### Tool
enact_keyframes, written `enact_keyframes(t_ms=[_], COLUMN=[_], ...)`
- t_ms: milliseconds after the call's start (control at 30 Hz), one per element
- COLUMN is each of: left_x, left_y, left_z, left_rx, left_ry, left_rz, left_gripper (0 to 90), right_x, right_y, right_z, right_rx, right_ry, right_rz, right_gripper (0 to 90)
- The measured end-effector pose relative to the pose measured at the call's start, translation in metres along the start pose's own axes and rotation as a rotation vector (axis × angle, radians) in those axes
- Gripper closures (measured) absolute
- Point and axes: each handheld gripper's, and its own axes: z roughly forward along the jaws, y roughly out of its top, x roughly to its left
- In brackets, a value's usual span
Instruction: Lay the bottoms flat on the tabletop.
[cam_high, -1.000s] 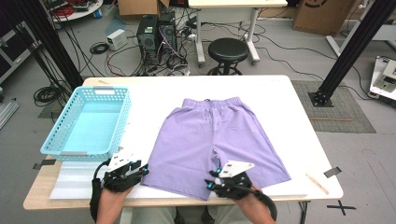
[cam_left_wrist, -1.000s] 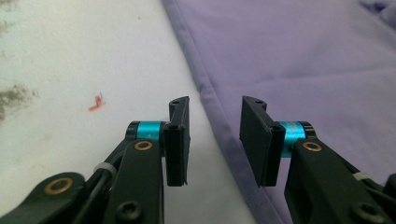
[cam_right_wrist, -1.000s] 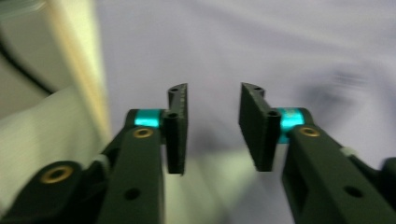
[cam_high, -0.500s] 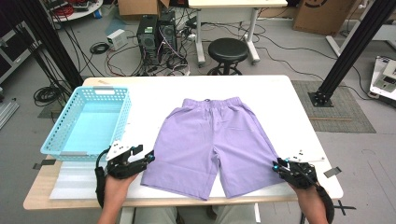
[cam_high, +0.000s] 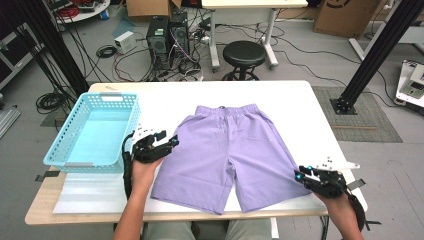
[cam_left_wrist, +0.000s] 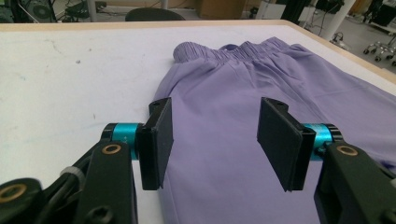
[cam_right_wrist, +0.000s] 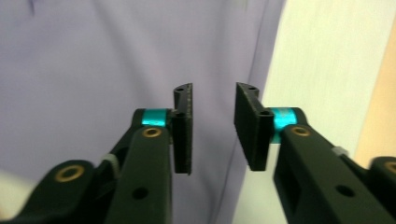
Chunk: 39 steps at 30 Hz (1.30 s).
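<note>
Both hands have been shifted outward from the hem of the shorts since the earlier frames: the left one up along the left side seam, the right one out to the desk's near right corner. The jaws of both tools have just been opening, with nothing clamped between them.

On the white desk the purple shorts are spread flat at the middle, waistband toward the far edge and leg hems at the near edge; no fold has been made yet. A blue basket is seen along the left edge, with nothing visible inside it.

The left tool is held over the left seam of the shorts; in the left gripper view its pads are set well apart above the cloth, gripping nothing. The right tool is held just beside the right leg's outer edge, its jaws parted by a narrower gap over that edge, not closed on it.

By this judgement, the work is at its start: smoothing appears finished, while grasping, folding and perhaps placing in the basket remain.
</note>
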Motion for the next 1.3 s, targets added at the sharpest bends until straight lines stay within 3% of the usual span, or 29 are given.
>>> enact_keyframes(t_ms=[167,233,267,367,400,433,467,500,567,600,633,767,833,900,933,1033,1067,1200,1300], left_x=[0.006,0.007,0.009,0.013,0.016,0.016,0.019,0.019,0.020,0.023,0.022,0.019,0.016,0.016,0.015,0.013,0.012,0.015,0.018], left_y=[0.011,0.012,0.015,0.017,0.017,0.017,0.020,0.020,0.020,0.023,0.025,0.035,0.036,0.037,0.037,0.036,0.035,0.032,0.029], left_z=[0.020,0.024,0.033,0.044,0.054,0.054,0.066,0.066,0.075,0.085,0.090,0.106,0.113,0.124,0.128,0.135,0.142,0.150,0.152], left_rx=[0.016,0.002,0.027,0.037,0.023,0.023,0.049,0.049,0.002,0.050,0.066,0.093,0.074,0.139,0.163,0.176,0.208,0.260,0.291], left_ry=[-0.010,-0.013,-0.025,-0.027,-0.020,-0.020,-0.017,-0.017,-0.016,-0.032,-0.035,-0.064,-0.070,-0.078,-0.070,-0.050,-0.028,0.061,0.088], left_rz=[0.023,0.029,0.034,0.035,0.030,0.030,0.046,0.046,0.065,0.057,0.055,0.068,0.104,0.088,0.093,0.108,0.116,0.100,0.109], left_gripper=[50.0,54.2,54.5,56.2,57.9,60.2,61.1,62.4,64.0,64.1,62.2,59.6,61.2,62.3,62.6,65.9,66.0,66.1,66.1], right_x=[-0.012,-0.016,-0.018,-0.021,-0.022,-0.022,-0.024,-0.024,-0.025,-0.026,-0.026,-0.027,-0.027,-0.028,-0.028,-0.028,-0.028,-0.028,-0.028], right_y=[0.042,0.052,0.057,0.067,0.070,0.070,0.075,0.075,0.078,0.081,0.081,0.084,0.084,0.085,0.085,0.086,0.087,0.089,0.090], right_z=[0.027,0.039,0.045,0.059,0.063,0.063,0.069,0.069,0.074,0.078,0.079,0.083,0.084,0.086,0.087,0.088,0.090,0.094,0.098], right_rx=[-0.070,-0.082,-0.074,-0.048,-0.043,-0.043,-0.033,-0.033,-0.030,-0.028,-0.021,-0.010,0.000,0.005,0.007,0.013,0.017,0.029,0.032], right_ry=[0.017,0.023,0.024,0.028,0.024,0.024,0.026,0.026,0.024,0.023,0.023,0.025,0.025,0.022,0.022,0.018,0.020,0.019,0.019], right_rz=[0.031,0.035,0.034,0.011,0.005,0.005,-0.004,-0.004,-0.006,-0.010,-0.008,-0.011,-0.008,-0.011,-0.012,-0.007,-0.014,-0.014,-0.014], right_gripper=[50.2,51.1,54.0,59.5,59.5,59.5,59.5,59.5,58.1,57.4,57.1,56.8,56.8,56.8,56.8,56.8,56.7,56.8,56.8])
